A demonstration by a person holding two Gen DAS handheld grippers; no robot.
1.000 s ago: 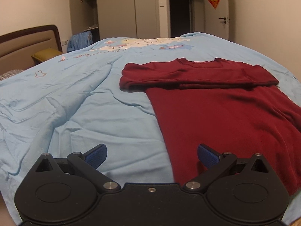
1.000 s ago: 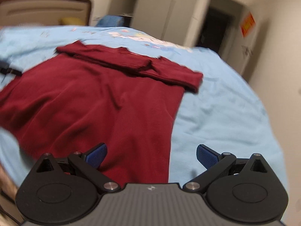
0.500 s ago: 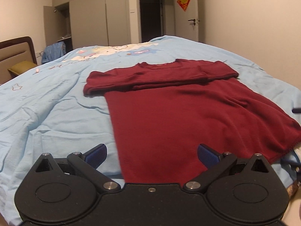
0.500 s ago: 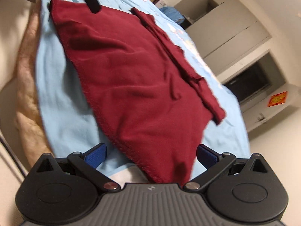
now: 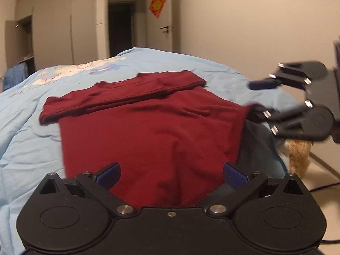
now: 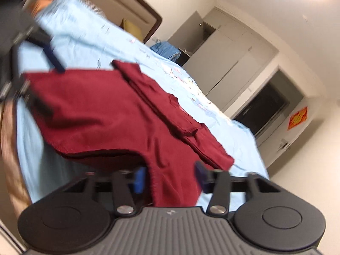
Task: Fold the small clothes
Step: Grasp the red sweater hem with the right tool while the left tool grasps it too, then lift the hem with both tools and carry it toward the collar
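A dark red shirt (image 5: 148, 127) lies flat on the bed, its sleeves folded across the chest and its hem toward me. My left gripper (image 5: 171, 175) is open at the near hem, and the cloth runs between its blue pads (image 5: 108, 175). My right gripper (image 6: 170, 178) is at the other hem corner, its fingers half narrowed but still apart, with red cloth (image 6: 174, 182) between them. The left wrist view shows that right gripper (image 5: 258, 97) from the side, with the shirt corner at its lower finger. The right wrist view is blurred.
A light blue bedsheet (image 5: 31, 138) covers the bed, and its edge drops off just behind the hem. An orange fuzzy blanket (image 5: 297, 155) hangs below the edge at the right. A headboard (image 6: 136, 8), wardrobe (image 5: 53, 36) and door (image 5: 170, 29) stand beyond.
Both grippers have come in to the shirt's hem, one at each corner. The right gripper's fingers have narrowed around the cloth and the corner looks slightly raised. The left gripper stays wide open.
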